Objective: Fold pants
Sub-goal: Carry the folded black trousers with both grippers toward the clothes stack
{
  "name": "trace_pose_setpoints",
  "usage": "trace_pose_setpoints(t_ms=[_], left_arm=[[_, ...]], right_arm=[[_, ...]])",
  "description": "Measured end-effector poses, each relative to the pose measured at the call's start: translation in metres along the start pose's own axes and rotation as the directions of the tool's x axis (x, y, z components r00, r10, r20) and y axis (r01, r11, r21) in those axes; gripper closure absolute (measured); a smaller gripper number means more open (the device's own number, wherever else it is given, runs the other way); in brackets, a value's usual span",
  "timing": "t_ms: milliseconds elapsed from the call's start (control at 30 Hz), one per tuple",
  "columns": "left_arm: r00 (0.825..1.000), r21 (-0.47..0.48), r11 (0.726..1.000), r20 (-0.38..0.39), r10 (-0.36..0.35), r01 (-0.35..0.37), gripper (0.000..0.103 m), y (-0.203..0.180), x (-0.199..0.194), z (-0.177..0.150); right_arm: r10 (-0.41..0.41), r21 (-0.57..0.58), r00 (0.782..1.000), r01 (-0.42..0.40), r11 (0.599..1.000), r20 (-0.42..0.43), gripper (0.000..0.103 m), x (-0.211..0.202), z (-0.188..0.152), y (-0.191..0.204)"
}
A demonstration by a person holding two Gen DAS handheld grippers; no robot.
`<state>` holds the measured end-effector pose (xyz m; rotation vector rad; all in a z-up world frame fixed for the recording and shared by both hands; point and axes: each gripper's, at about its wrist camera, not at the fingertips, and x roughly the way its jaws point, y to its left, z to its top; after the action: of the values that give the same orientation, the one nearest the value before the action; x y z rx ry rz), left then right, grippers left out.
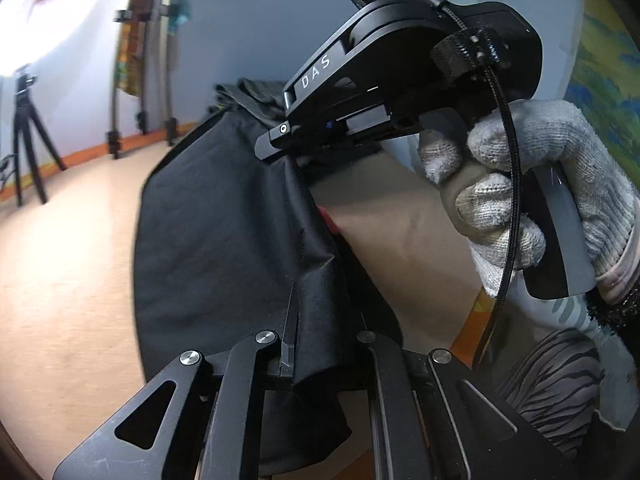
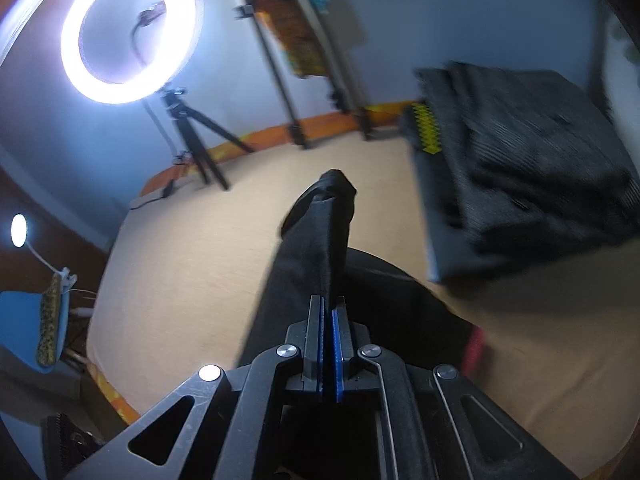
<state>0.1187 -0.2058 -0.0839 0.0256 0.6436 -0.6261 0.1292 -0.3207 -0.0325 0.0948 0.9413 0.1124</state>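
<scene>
One legible marking only: "DAS" in white capitals on the black body of the right gripper point(image 1: 280, 142), seen from the left wrist view, held in a gloved right hand point(image 1: 532, 196) of grey-white knit. Two grippers, both pinching the one pair of black pants point(image 1: 224, 224). Left gripper point(image 1: 320, 344) clamping a bunched fold of the cloth between its fingers, fabric spilling down past the linkage; how near the fingers are to meeting is hidden by the cloth. Right gripper point(image 2: 329, 312) pressing its two blue-padded fingers nearly together on a narrow ridge of pants point(image 2: 316, 240), cloth rising above the tips. Pants hanging lifted between both grippers above the tan table point(image 2: 200, 248), lower portion draping onto it. One lit ring light point(image 2: 132, 36) standing on one tripod point(image 2: 200, 148) at the far edge. One small round lamp point(image 2: 18, 230) glowing at left. One dark folded stack point(image 2: 532, 160), blurred, lying at right.
</scene>
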Motion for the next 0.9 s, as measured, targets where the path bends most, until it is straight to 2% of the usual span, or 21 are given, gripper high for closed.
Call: trace_pose_setpoints(t_ms=[233,533,667,733,900], left_arm=[[0.996,0.131,0.991,-0.073,0.041,-0.032,0.095,-0.036,0.033,-0.014],[0.994,0.193,0.980,-0.087,0.063,-0.045,0.095,-0.052,0.040,-0.021],[0.994,0.180,0.983,-0.097,0.047,-0.029,0.094,-0.060,0.041,-0.021],[0.994,0.158,0.987,-0.104,0.013,0.003,0.085,-0.062,0.041,-0.021],[0.991,0.117,0.992,-0.128,-0.037,0.052,0.078,-0.066,0.040,-0.026]], right_arm=[[-0.007,0.127,1.000,0.010,0.992,-0.028,0.102,0.019,-0.029,-0.067],[0.014,0.205,1.000,-0.010,0.979,-0.016,0.102,0.023,-0.048,-0.090],[0.009,0.207,1.000,-0.005,0.978,-0.018,0.102,0.024,-0.047,-0.093],[0.001,0.204,1.000,0.003,0.979,-0.022,0.102,0.027,-0.049,-0.094],[0.003,0.200,1.000,0.002,0.980,-0.026,0.102,0.033,-0.050,-0.097]])
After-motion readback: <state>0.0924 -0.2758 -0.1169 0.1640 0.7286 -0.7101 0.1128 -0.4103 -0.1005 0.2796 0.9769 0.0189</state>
